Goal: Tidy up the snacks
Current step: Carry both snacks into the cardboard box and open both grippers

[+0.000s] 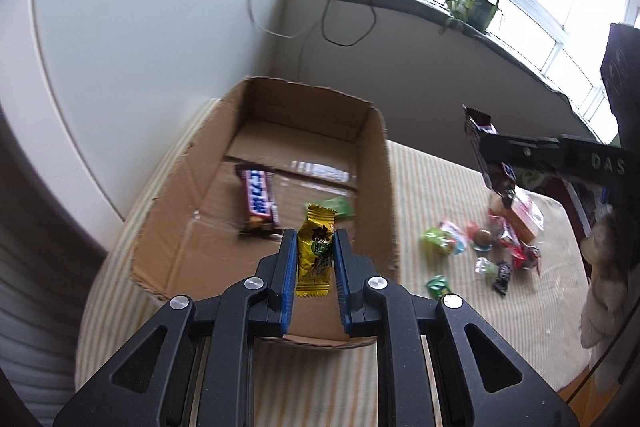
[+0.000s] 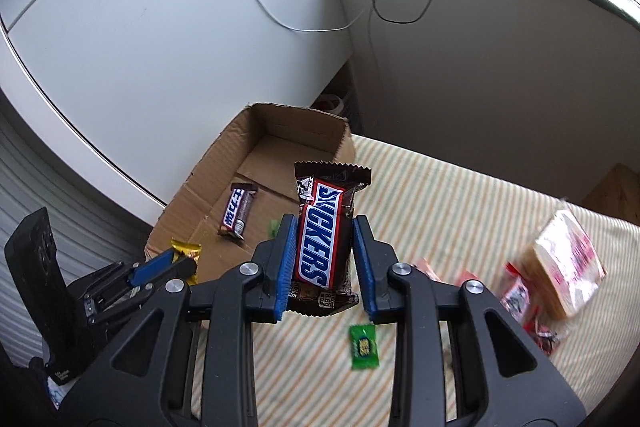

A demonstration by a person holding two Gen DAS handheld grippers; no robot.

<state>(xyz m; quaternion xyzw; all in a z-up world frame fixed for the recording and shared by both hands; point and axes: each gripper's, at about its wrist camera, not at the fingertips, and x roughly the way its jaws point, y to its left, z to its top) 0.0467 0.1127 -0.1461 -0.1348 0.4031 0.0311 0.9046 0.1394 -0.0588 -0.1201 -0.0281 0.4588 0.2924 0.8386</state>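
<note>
Both grippers loaded, mid-transfer to the cardboard box (image 1: 384, 187).

Left gripper (image 1: 315, 255): clamped on a yellow candy packet (image 1: 315, 251), held upright between the blue pads, hovering over the box's near end. Looks like it's already above the opening, not the rim, but the fisheye makes that hard to confirm.

Right gripper (image 2: 323, 247): clamped on a Snickers bar (image 2: 322, 231), long axis along the fingers, top third sticking out past the tips. It's over the striped surface (image 2: 440, 211), to the right of the box and short of it.

Already in the box: a second Snickers bar (image 1: 259, 201) flat on the floor, plus a green wrapper (image 1: 338, 207) near the right wall.

Still loose on the surface: a green candy (image 2: 363, 346) just beside the right gripper, and a snack pile (image 1: 508, 239) further right, including a clear-wrapped pastry (image 2: 564, 267) (blurred).

Step in hand, as I read it: drop phase for the left, carry phase for the right.

Next:
- Left only needs to open; the packet is light and should fall clear of the bar below.
- Right has to travel left and forward over the box wall before release. The left gripper sits close by in the right view, so stagger them: left drops and backs out first.
- Then return for the loose pile.
</note>
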